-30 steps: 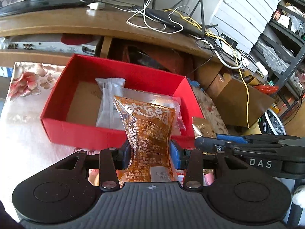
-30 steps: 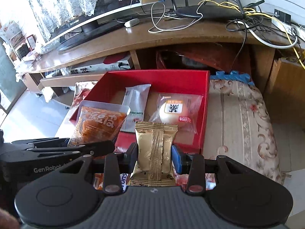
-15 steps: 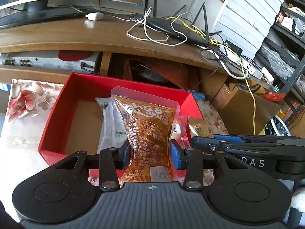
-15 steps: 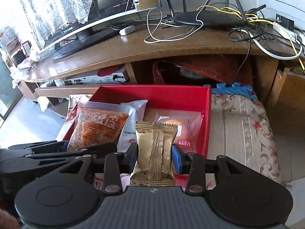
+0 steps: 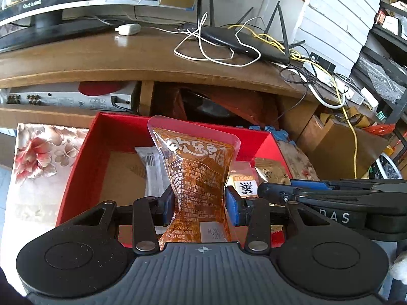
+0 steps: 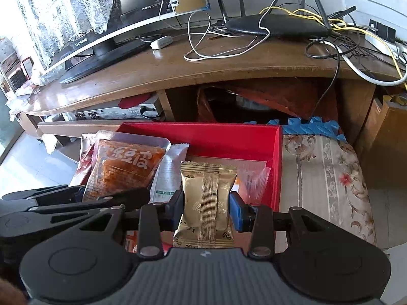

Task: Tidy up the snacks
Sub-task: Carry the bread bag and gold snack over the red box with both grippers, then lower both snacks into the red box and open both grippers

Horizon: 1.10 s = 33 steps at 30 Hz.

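My left gripper (image 5: 199,203) pinches an orange snack packet (image 5: 201,162) at its waist, and its jaws are closing tighter on it. It hangs over the open red box (image 5: 84,167). My right gripper (image 6: 206,203) is shut on a gold snack packet (image 6: 208,190), upright over the box's right half. In the red box (image 6: 203,137) lie a white packet (image 6: 170,175) and a clear-wrapped bun packet (image 6: 251,180), both partly hidden by the held packets. The two grippers are side by side, and the orange packet (image 6: 124,167) is on the left in the right wrist view.
The box sits on a floral cloth (image 6: 328,178). Just behind it stands a low wooden bench (image 5: 127,58) carrying a monitor (image 6: 106,40), a router (image 5: 244,43) and loose cables. A silver device (image 5: 68,99) lies under the bench. Cardboard boxes (image 5: 338,147) stand at right.
Both grippers have moved forward with their packets, from the box's near wall to over its inside. Both still grip their packets.
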Motion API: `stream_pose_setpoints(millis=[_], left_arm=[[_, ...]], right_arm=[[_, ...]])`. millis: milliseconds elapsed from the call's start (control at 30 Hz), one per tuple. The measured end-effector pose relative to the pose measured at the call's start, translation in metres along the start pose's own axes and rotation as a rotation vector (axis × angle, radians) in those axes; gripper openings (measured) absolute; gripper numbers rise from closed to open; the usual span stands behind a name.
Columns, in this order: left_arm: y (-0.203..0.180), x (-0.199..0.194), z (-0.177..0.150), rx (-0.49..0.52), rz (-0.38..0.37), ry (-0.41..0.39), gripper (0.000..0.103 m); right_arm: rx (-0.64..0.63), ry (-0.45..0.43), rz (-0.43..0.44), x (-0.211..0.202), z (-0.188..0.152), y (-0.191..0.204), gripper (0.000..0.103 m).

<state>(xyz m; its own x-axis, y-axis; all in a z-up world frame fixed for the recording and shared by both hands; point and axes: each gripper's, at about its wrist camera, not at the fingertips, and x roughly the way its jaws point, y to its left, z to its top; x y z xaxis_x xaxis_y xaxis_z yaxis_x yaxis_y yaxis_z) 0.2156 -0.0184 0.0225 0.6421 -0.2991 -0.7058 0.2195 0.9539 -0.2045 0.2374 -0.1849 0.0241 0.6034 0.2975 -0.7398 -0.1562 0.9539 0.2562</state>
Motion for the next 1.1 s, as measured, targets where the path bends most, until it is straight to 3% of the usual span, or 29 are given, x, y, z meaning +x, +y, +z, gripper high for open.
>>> stream_pose_setpoints(millis=[1100], left_arm=[[0.013,0.054,0.002,0.005,0.078,0.068,0.046]], right_arm=[[-0.040,0.067,-0.071,0.064,0.005,-0.005,0.039]])
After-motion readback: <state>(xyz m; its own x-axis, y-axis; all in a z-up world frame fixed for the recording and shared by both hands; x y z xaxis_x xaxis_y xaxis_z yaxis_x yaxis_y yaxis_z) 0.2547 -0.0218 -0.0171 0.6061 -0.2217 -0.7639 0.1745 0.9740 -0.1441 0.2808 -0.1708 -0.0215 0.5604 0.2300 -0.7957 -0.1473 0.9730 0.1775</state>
